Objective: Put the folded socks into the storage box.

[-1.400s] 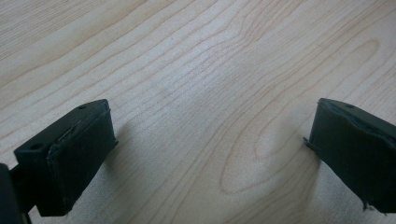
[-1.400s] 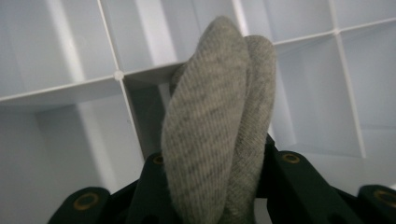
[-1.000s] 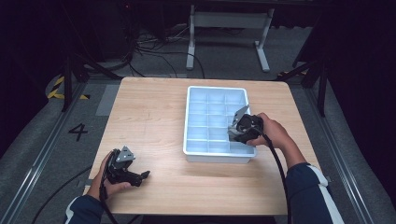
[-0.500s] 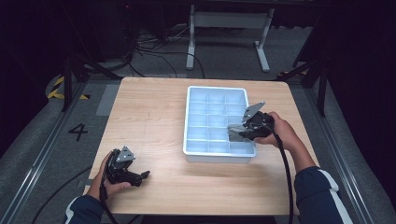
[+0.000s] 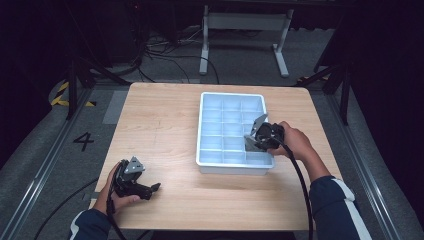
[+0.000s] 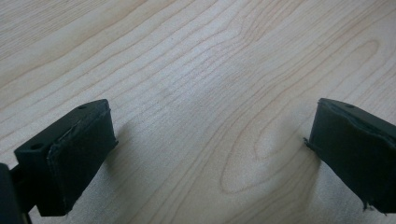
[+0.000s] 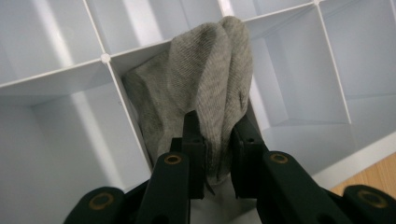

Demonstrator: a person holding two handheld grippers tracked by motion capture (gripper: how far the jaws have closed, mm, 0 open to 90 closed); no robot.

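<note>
The right gripper [image 7: 215, 140] pinches a grey knitted sock [image 7: 205, 88] inside the white plastic divided tray [image 5: 207, 107]. At seven o'clock, the left gripper [image 6: 210, 154] rests spread on the pale wooden table [image 5: 160, 115]. A "4" [image 5: 83, 141] marks the floor.

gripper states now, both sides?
Left gripper: open, holding nothing, over bare wooden table.
Right gripper: shut on a grey sock, over the white divided tray.

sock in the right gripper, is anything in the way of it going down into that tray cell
Nothing visible blocks it. The right gripper is shut on the grey sock, whose free end already drapes into a cell of the white divider tray. What shows of that cell beside the sock looks empty; the sock hides the rest.
</note>
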